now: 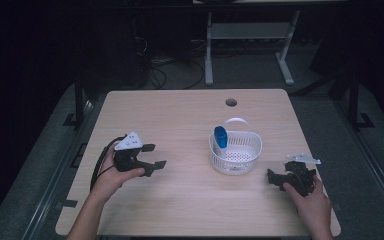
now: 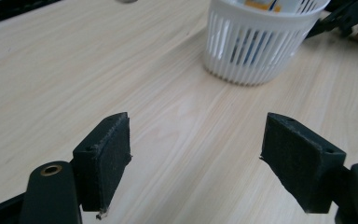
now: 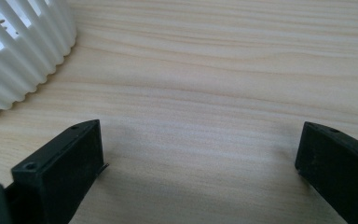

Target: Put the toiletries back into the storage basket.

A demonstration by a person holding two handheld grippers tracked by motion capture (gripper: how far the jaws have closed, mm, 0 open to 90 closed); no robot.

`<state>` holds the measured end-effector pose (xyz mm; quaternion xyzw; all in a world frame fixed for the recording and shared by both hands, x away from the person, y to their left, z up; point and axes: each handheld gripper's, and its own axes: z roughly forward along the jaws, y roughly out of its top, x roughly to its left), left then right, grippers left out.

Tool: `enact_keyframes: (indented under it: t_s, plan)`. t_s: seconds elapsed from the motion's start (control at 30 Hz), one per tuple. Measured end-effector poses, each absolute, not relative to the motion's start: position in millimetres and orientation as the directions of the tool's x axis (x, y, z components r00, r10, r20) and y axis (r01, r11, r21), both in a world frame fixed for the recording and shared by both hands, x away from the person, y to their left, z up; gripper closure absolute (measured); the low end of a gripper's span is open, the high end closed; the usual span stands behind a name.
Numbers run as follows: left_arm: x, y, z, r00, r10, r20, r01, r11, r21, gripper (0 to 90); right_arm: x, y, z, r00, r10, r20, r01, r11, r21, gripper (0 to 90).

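Nearest, both tongs rest low over the tabletop (image 1: 180,210) with nothing between their jaws. The left tongs (image 1: 153,156) sit at about 9 o'clock from the basket (image 1: 235,152), jaws spread wide and aimed at it; in the left gripper view the black foam pads (image 2: 112,154) look matte and slightly frayed at the edges, with bare wood between them. The right tongs (image 1: 274,178) lie at about 4 o'clock from the basket, also spread, pads blocky and square-cut, with pale wood grain between them in the right gripper view.

Further out, the basket stands upright near the middle of the tabletop. It is white moulded plastic, round, with thin vertical slats, a perforated floor and a hoop handle folded back toward 12 o'clock. A blue bottle (image 1: 220,136) already stands inside it, leaning against the wall at about 10 o'clock; its body seen through the slats seems to carry a yellow label, though that is hard to make out.

Judging from this, the packing looks done or nearly so: the bottle is in, both tongs are free and drawn clear. No other loose item lies on the light, smooth laminate. Beyond, a round cable hole (image 1: 231,102) sits near the far edge.
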<state>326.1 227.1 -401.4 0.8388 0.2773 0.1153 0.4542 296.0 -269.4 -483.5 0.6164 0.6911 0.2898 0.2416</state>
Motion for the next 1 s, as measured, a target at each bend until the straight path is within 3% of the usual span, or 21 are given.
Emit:
enact_keyframes:
  t_s: [1.0]
  plan:
    - [304,282,-462,0.696,0.717,-0.036,0.53,-0.479,0.7,20.5,296,-269,-484,-0.123,0.992,0.023,0.712,0.072,0.698,0.4]
